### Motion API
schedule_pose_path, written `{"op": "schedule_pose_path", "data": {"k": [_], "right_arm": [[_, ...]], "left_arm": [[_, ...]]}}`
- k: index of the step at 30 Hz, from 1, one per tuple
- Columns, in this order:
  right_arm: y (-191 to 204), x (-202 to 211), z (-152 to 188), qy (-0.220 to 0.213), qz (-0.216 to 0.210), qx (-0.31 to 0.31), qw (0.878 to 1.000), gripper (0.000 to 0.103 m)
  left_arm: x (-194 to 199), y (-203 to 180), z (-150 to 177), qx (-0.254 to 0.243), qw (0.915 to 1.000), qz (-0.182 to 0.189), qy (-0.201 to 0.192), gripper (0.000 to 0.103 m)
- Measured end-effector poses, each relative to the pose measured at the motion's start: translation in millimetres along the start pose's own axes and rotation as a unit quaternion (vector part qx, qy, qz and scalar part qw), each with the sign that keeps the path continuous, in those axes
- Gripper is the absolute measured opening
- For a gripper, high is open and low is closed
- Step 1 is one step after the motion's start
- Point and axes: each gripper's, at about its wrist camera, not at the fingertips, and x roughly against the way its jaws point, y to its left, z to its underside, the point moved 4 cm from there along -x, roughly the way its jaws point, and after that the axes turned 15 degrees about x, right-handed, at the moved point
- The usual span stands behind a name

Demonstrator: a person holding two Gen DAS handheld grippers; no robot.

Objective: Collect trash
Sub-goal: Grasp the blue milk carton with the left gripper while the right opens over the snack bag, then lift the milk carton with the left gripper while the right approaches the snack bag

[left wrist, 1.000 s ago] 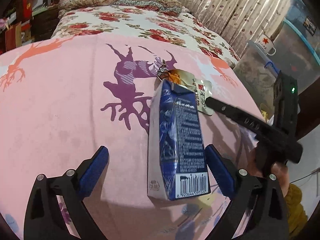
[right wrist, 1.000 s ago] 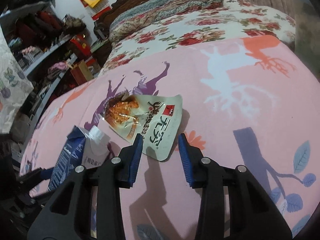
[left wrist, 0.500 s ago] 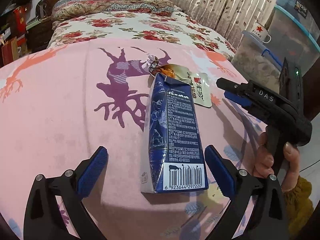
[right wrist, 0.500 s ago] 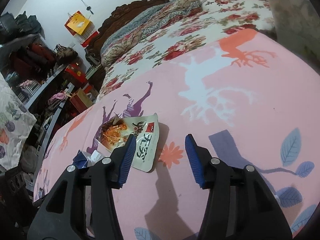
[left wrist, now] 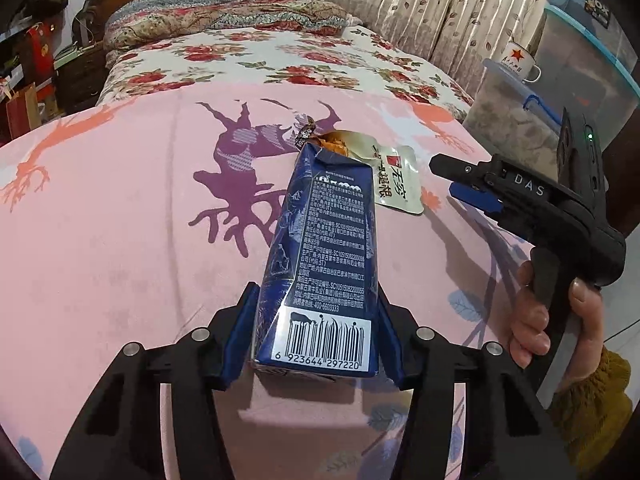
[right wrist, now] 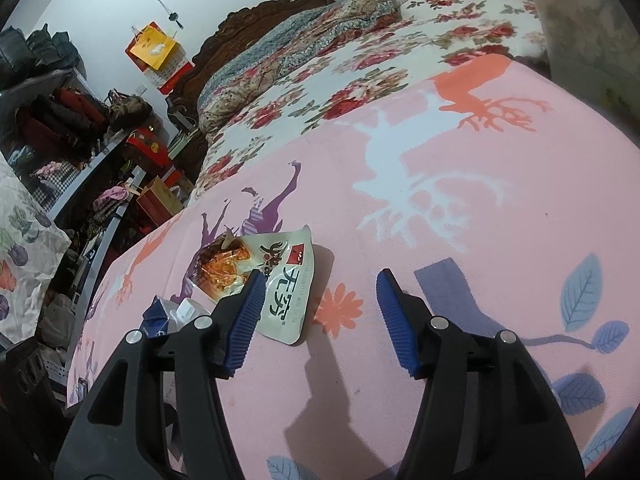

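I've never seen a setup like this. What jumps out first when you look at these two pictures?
First the dark blue drink carton lying on the pink deer-print blanket, with the left claw closing its blue pads on the carton's barcoded end. Just beyond it lies an opened snack packet, orange food printed on its front. The right claw, held in a hand, is opening just above the blanket with nothing between its pads, the packet under its left pad.
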Motion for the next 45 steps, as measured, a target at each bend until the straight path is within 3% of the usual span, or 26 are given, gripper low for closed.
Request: {"op": "schedule_pose_path", "data": {"k": [17,28,30,33,40,42,43,45], "right_arm": [[-5.1,0.1,1.0,0.001,0.002,-0.004,1.0,0.061],[-5.6,0.5,2.0,0.003,0.003,-0.005,1.0,0.061],[-5.6,0.6,2.0,0.003,0.003,-0.005,1.0,0.061],[-5.6,0.8,1.8,0.002,0.003,-0.006,1.0,0.062],[-8.1,1.4,2.6,0.001,0.003,-0.008,1.0,0.062],[-7.7,1.4,2.5,0.001,0.003,-0.009,1.0,0.062],[-8.1,1.5,2.7,0.001,0.003,-0.009,1.0,0.062],[-8.5,1.7,2.8,0.001,0.003,-0.009,1.0,0.062]], "left_arm": [[3.1,15.1,-5.2,0.034,0.9994,-0.001,-0.006,0.051],[3.5,13.2,-4.3,0.028,0.9996,-0.007,-0.005,0.052],[3.5,13.6,-4.7,0.029,0.9995,-0.007,-0.005,0.053],[3.9,14.0,-5.3,0.034,0.9993,-0.009,-0.008,0.064],[2.2,15.6,-6.5,0.036,0.9993,-0.007,-0.006,0.064],[2.7,15.5,-6.6,0.037,0.9993,-0.007,-0.007,0.061],[2.8,15.2,-6.4,0.037,0.9993,-0.002,-0.006,0.053],[3.4,15.1,-7.3,0.034,0.9993,-0.005,-0.011,0.052]]}}
